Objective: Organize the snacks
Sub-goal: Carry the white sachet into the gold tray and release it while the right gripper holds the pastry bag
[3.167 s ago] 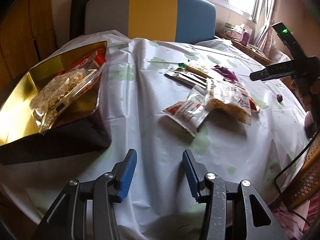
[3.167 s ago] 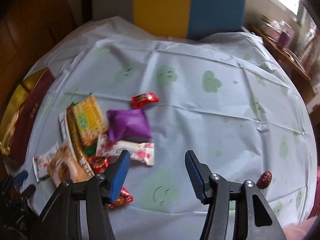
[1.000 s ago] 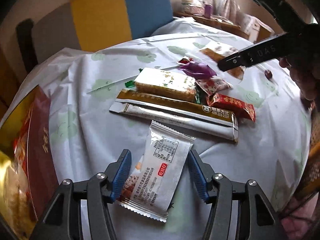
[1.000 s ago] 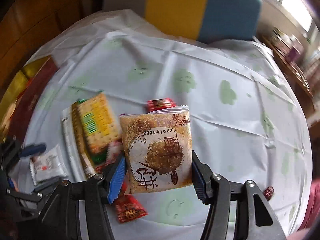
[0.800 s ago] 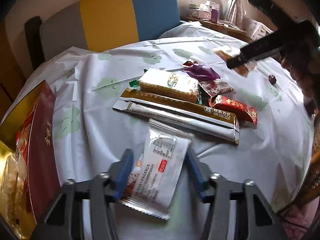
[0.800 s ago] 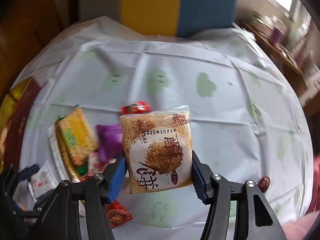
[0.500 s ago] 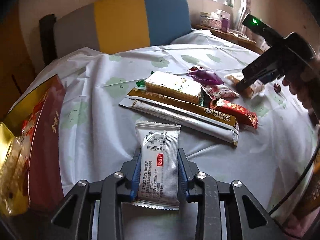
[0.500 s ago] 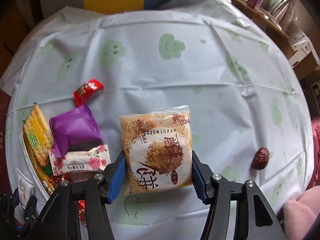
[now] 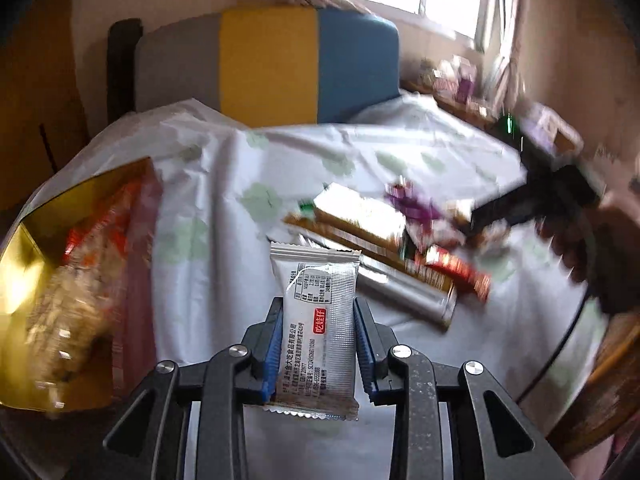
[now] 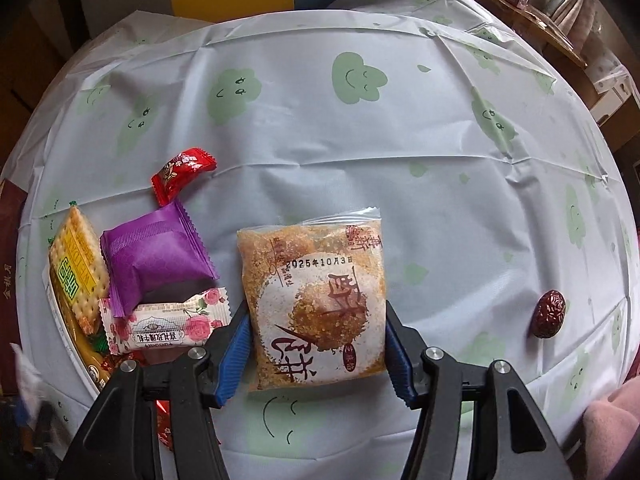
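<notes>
My left gripper point(image 9: 318, 316) is shut on a white-and-silver snack packet point(image 9: 314, 320), lifted above the tablecloth. A gold box point(image 9: 40, 236) with bagged snacks in it lies to the left. My right gripper point(image 10: 316, 316) is shut on a brown crumbly cake packet point(image 10: 316, 300), held over the table and pointing steeply down. Left of it lie a purple packet point(image 10: 154, 252), a rose-print candy point(image 10: 168, 326), a yellow cracker pack point(image 10: 76, 274) and a red candy point(image 10: 182, 174). In the left wrist view the right gripper's body point(image 9: 532, 196) and a hand point(image 9: 596, 248) show blurred at the right.
A white tablecloth with green smiley clouds point(image 10: 360, 152) covers the round table. A red date point(image 10: 549, 313) lies alone at the right. Long gold and silver stick packs point(image 9: 400, 280) lie in the pile. A grey, yellow and blue chair back point(image 9: 272, 64) stands behind the table.
The left gripper closed on the white packet and lifted it off the cloth, swinging toward the gold box. The right gripper, still holding the brown packet, moved rightward and tipped down over the table.
</notes>
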`<state>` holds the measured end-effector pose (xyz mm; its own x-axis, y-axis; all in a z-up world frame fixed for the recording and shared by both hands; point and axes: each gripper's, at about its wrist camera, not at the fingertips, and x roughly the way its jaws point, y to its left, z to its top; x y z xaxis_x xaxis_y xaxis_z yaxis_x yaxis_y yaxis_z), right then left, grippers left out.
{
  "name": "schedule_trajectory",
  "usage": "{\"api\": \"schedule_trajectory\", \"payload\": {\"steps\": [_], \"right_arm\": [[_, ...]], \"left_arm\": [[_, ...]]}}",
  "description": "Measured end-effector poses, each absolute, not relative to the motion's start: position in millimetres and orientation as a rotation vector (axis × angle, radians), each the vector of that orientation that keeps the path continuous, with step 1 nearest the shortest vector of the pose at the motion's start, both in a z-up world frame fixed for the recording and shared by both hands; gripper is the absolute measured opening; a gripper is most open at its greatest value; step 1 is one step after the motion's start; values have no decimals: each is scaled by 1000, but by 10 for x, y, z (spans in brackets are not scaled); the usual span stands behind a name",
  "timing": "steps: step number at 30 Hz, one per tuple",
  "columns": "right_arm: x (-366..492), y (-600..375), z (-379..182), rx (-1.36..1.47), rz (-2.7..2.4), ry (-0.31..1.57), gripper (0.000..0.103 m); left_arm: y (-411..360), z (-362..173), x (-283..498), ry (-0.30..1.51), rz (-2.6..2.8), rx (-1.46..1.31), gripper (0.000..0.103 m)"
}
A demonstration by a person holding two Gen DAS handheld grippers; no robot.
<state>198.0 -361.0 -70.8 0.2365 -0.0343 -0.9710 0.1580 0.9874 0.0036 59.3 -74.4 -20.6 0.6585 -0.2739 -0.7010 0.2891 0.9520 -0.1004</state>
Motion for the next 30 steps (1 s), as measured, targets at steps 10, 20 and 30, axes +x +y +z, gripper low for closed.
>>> {"api": "schedule_trajectory", "payload": {"steps": [10,20,30], "right_arm": [[1845,-3594,-733,82,-123,1310,61],[1792,-3506,-693,48,-126,1303,61],[1798,-3446,-694,30,-126,1307,61]], "left_arm": [[329,370,947,768,-130,-182,33],[980,111,1813,913,26,-327,34],[897,-142,2077,957,38,-343,41]]}}
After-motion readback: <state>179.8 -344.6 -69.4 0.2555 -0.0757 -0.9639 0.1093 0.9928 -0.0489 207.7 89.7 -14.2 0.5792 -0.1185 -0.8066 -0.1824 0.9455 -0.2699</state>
